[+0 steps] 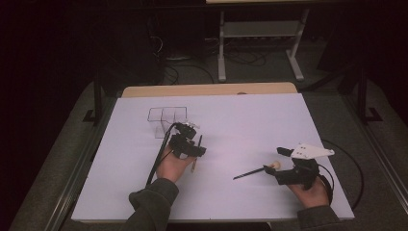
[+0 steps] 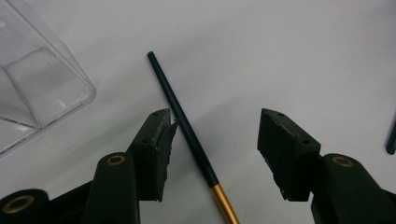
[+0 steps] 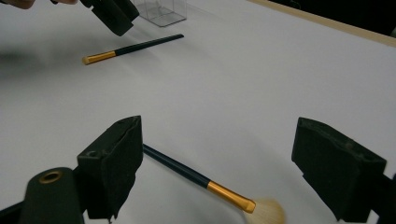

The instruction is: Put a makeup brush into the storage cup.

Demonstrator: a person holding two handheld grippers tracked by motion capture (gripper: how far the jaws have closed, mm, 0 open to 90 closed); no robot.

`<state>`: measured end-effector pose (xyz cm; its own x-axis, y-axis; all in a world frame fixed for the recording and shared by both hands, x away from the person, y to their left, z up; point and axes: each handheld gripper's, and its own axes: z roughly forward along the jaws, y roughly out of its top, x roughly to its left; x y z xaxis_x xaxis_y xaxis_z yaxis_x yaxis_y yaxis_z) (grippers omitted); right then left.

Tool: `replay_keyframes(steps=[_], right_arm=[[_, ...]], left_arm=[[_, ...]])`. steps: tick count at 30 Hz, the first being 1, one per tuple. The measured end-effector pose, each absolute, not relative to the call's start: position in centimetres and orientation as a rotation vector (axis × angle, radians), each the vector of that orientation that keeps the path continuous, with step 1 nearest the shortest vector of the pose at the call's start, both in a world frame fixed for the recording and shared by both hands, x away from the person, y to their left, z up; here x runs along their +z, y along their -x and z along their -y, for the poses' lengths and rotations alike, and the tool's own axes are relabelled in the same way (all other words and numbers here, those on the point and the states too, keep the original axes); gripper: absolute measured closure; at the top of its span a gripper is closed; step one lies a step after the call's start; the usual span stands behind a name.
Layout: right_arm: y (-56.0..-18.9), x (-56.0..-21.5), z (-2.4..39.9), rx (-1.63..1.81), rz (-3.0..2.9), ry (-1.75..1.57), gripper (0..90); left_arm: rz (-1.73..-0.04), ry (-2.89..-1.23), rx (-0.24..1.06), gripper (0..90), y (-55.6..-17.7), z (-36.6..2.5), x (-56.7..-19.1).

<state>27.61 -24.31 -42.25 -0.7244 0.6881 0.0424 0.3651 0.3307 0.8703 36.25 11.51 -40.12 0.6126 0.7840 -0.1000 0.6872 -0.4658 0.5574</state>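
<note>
While brushes (image 2: 187, 130) lie flat, both claws (image 2: 212, 149) gape; untouched.

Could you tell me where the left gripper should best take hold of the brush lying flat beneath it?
Probably on the dark handle, just above the gold band, coming straight down. The brush lies flat on the white table, and the left gripper already has its open jaws on either side of the thin handle, so closing across it should hold.
</note>
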Motion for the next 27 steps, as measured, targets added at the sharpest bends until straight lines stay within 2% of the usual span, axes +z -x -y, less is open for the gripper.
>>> replay_keyframes(steps=[5, 27], right_arm=[[-27.7, -42.3, 24.3, 1.347, -2.271, -0.930, 15.3], [-27.8, -42.3, 24.1, 1.345, -2.278, -0.920, 15.0]], left_arm=[[-1.170, -2.279, 0.189, 47.7, -36.4, -11.5, -40.3], [-1.204, -2.341, 0.175, 58.1, -36.6, -11.4, -41.5]])
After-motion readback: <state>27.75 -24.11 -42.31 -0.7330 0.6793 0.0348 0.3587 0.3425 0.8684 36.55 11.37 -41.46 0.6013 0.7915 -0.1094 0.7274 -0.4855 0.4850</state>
